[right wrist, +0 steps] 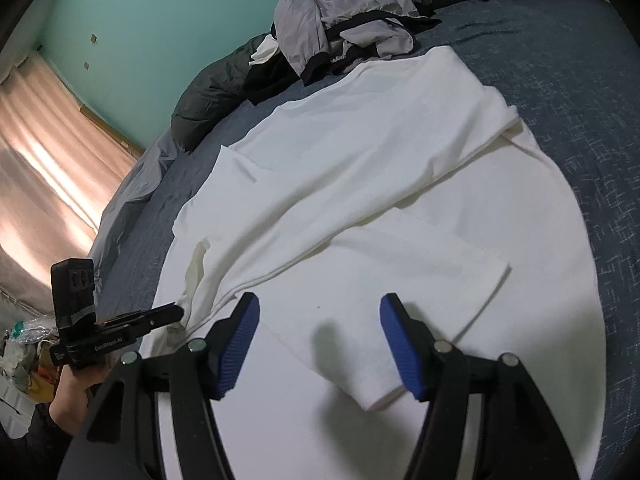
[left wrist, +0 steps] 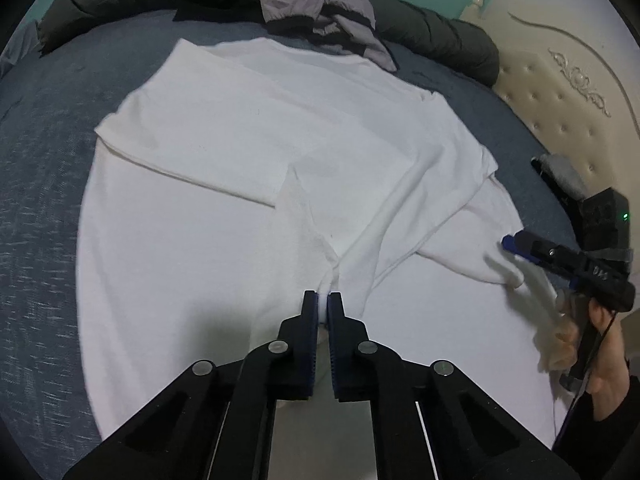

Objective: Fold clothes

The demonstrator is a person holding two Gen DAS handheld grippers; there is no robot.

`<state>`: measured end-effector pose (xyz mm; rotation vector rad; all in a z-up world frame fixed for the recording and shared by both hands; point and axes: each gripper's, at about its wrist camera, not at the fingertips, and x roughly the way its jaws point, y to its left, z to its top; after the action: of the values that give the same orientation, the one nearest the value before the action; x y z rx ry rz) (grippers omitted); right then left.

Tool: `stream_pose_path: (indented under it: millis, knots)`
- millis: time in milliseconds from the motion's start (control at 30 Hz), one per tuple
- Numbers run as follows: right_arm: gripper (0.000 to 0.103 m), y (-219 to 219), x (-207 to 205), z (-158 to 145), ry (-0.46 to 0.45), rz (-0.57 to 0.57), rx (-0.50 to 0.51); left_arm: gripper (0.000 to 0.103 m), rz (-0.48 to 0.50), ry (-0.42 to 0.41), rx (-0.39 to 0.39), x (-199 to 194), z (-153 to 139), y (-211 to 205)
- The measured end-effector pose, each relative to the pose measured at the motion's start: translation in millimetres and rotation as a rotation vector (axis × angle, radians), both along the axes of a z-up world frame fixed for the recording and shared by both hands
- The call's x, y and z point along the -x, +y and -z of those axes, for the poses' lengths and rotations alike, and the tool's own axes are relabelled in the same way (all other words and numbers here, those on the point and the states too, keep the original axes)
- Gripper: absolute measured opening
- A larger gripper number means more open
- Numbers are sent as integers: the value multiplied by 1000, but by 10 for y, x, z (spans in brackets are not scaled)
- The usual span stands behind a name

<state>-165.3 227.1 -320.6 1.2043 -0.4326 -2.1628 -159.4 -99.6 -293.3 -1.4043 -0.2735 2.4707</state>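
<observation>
Garment: white cotton T-shirt (left wrist: 256, 128) spread on blue bed (left wrist: 36, 184).
Left gripper (left wrist: 323, 300): clamped on a shirt fold.
Right gripper (right wrist: 320, 312): jaws apart, apparently above a sleeve.

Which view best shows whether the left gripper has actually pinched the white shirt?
The left wrist view. There the left gripper is seen head-on, its pads closed on a bunched ridge of the white shirt. The right wrist view shows that gripper only side-on at the shirt's edge, so the pinch itself is not visible.
</observation>
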Motion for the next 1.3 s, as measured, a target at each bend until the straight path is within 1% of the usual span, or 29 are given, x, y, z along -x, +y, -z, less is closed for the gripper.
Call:
stream_pose_path:
  millis: [100, 167, 233, 267, 333, 367, 400, 433, 467, 500, 533, 600, 667, 767, 800, 833, 867, 900, 933, 967, 1033, 1100, 1167, 1233, 1300]
  knots:
    - [64, -8, 4, -14, 6, -6, -1, 5, -68, 35, -33, -66, -140, -271]
    - [64, -12, 11, -14, 5, -9, -1, 5, -118, 48, -21, -101, -182, -476]
    - [64, -3, 20, 0, -4, -6, 8, 5, -164, 40, -21, -101, -147, -653]
    - [64, 4, 24, 9, -10, -4, 13, 5, -190, 29, -37, -97, -105, -733]
    - [64, 17, 32, 21, -20, 1, 21, 6, -238, -4, -59, -81, -1, -855]
    - [64, 23, 34, 17, -20, 3, 20, 7, -245, -22, -64, -72, 41, -881]
    - [64, 26, 35, 10, -18, 5, 18, 15, -250, -33, -68, -65, 80, -892]
    - [64, 27, 33, 0, -15, 6, 16, 27, -248, -37, -73, -62, 96, -884]
    - [64, 28, 32, -10, -12, 7, 19, 32, -243, -40, -83, -60, 108, -877]
    - [64, 27, 30, -17, -11, 6, 23, 42, -240, -39, -94, -60, 107, -873]
    - [64, 22, 28, -20, -10, 5, 23, 50, -237, -38, -108, -57, 107, -872]
    - [64, -4, 22, -22, -8, -2, 19, 54, -237, -36, -134, -37, 118, -888]
    - [64, -32, 15, -13, -9, -13, 16, 54, -233, -31, -137, -3, 133, -882]
    - [64, -57, 11, 5, -14, -23, 12, 54, -226, -21, -114, 52, 182, -852]
    - [64, -55, 10, 8, -17, -23, 12, 50, -223, -26, -122, 59, 208, -847]
    - [64, -49, 12, 8, -19, -23, 14, 37, -220, -31, -130, 67, 234, -842]
    - [64, -39, 13, 4, -19, -20, 18, 27, -216, -36, -135, 78, 258, -833]
    - [64, -24, 16, -5, -18, -14, 22, 12, -211, -42, -131, 97, 276, -815]
    - [64, -8, 19, -14, -17, -9, 26, 6, -206, -43, -126, 105, 287, -801]
    - [64, 5, 22, -20, -17, -4, 29, 5, -204, -36, -123, 84, 277, -800]
    - [64, 28, 29, -27, -15, 1, 31, 4, -203, -14, -144, 22, 212, -820]
    - [64, 49, 37, -25, -19, 7, 37, 3, -215, 34, -150, -44, 80, -852]
    - [64, 75, 48, -14, -27, 14, 49, 3, -236, 64, -159, -85, -36, -921]
    - [64, 91, 59, -1, -32, 21, 50, 3, -246, 70, -169, -93, -81, -962]
    - [64, 98, 72, 7, -35, 22, 47, 3, -251, 60, -168, -70, -49, -980]
